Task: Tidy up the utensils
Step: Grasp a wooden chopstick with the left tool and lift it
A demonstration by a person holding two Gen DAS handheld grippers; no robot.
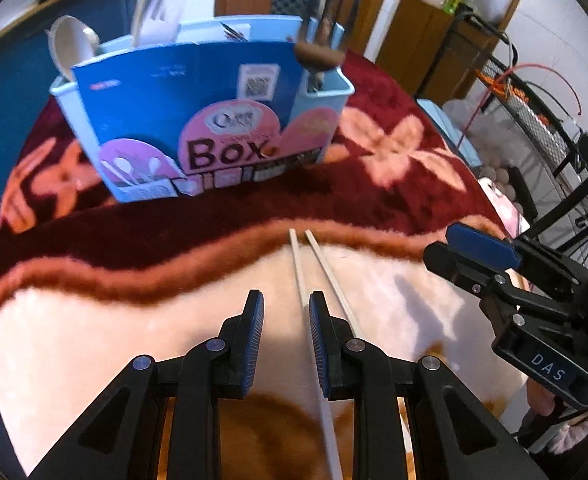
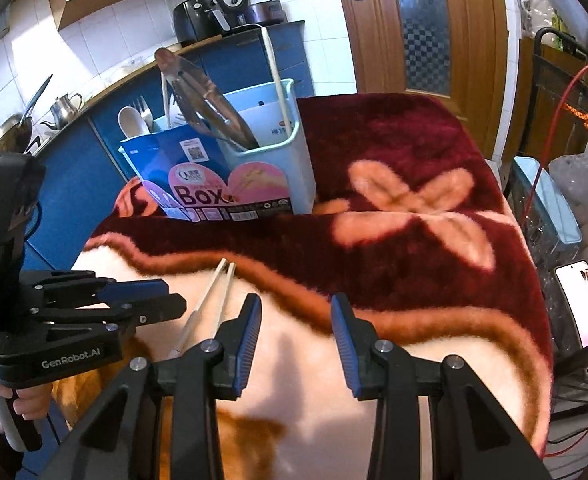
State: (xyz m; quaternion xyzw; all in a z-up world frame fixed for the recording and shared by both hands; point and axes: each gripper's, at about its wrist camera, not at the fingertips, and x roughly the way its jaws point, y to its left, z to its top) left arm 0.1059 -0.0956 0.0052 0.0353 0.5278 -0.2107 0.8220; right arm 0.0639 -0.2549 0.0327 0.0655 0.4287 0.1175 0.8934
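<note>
A light blue utensil box point(image 1: 326, 92) with a blue "Box" label stands at the far side of the blanket; it also shows in the right wrist view point(image 2: 298, 160). It holds spoons, forks and dark utensils. Two pale chopsticks point(image 1: 314, 268) lie on the blanket; they also show in the right wrist view point(image 2: 210, 300). My left gripper point(image 1: 286, 336) is open and empty, just left of the chopsticks, its right finger touching or over one. My right gripper point(image 2: 296, 340) is open and empty, to the right of the chopsticks.
A fluffy red and cream flowered blanket point(image 2: 414, 240) covers the table. A blue kitchen counter point(image 2: 94, 128) with appliances is behind the box. A wire rack point(image 2: 566, 128), cables and a phone point(image 2: 586, 304) stand to the right, past the table edge.
</note>
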